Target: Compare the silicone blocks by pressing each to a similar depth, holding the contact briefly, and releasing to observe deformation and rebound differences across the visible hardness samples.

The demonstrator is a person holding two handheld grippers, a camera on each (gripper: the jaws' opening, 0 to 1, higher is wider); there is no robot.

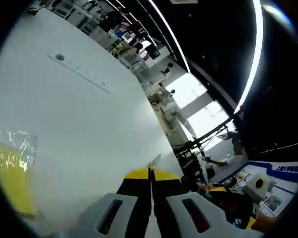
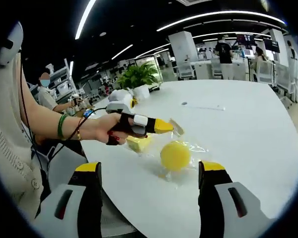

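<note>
My left tongs (image 2: 164, 126) together, tips over pale yellow silicone block (image 2: 139, 143) | right tongs (image 2: 149, 173) apart, facing round yellow silicone block (image 2: 175, 155) in clear wrap on white table (image 2: 248, 129) | risk: wrap slides, depth uneven.

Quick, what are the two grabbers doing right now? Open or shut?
Left gripper: shut, nothing between its yellow tips, above the table.
Right gripper: wide open, holding nothing, the yellow block lying ahead.

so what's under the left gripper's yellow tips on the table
In the right gripper view, a pale yellow silicone block lies on the white table just below the shut left gripper. A hand hides part of it; contact cannot be told. A round yellow silicone block sits beside it.
</note>
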